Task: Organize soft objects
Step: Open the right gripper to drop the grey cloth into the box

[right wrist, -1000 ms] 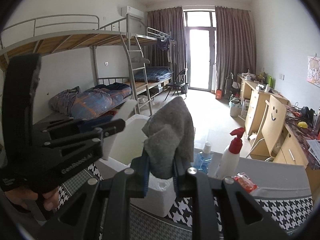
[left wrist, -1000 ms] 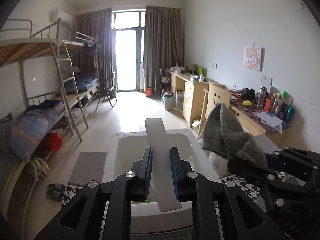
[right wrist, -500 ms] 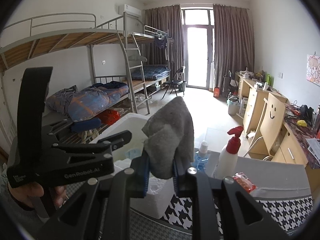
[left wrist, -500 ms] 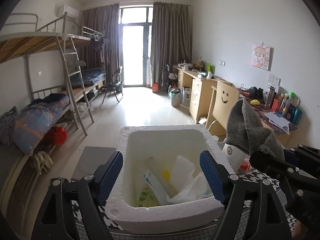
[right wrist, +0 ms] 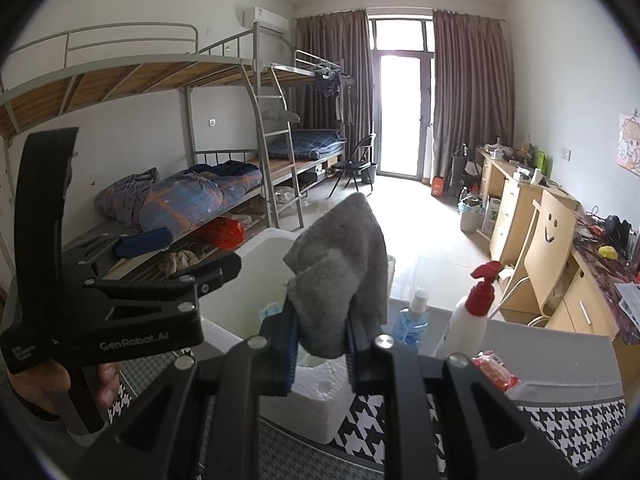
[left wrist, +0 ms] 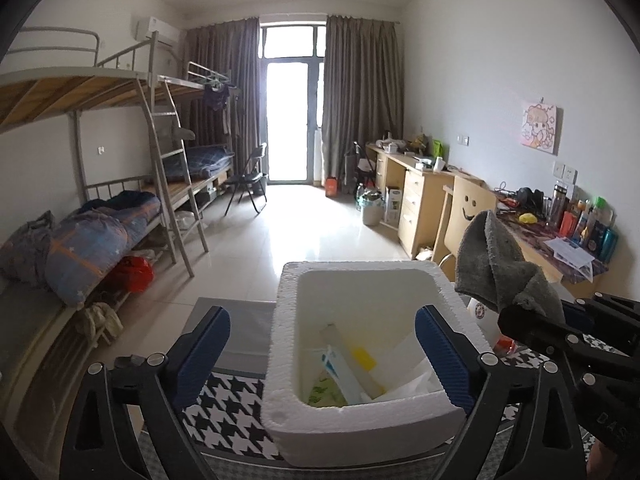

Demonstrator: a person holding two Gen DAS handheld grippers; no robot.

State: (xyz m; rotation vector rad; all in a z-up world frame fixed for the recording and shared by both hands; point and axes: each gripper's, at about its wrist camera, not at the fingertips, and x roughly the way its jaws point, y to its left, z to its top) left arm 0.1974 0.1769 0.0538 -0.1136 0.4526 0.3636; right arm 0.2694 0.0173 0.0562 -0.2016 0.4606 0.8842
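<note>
A white foam box (left wrist: 288,352) stands on the houndstooth table cloth and holds a white strip (left wrist: 340,344) and several packets. My left gripper (left wrist: 322,344) is open and empty, its blue pads either side of the box. My right gripper (right wrist: 322,344) is shut on a grey cloth (right wrist: 340,272), held up just right of the box; the cloth also shows in the left wrist view (left wrist: 496,264). The left gripper shows in the right wrist view (right wrist: 168,264) over the box's (right wrist: 320,400) left part.
A white spray bottle with a red top (right wrist: 468,316), a blue bottle (right wrist: 412,320) and a red packet (right wrist: 494,368) stand on the table right of the box. Bunk beds (left wrist: 100,224) line the left, desks (left wrist: 424,196) the right.
My left gripper has opened and let go of the white strip, which now lies in the foam box. My right gripper still holds the grey cloth beside the box.
</note>
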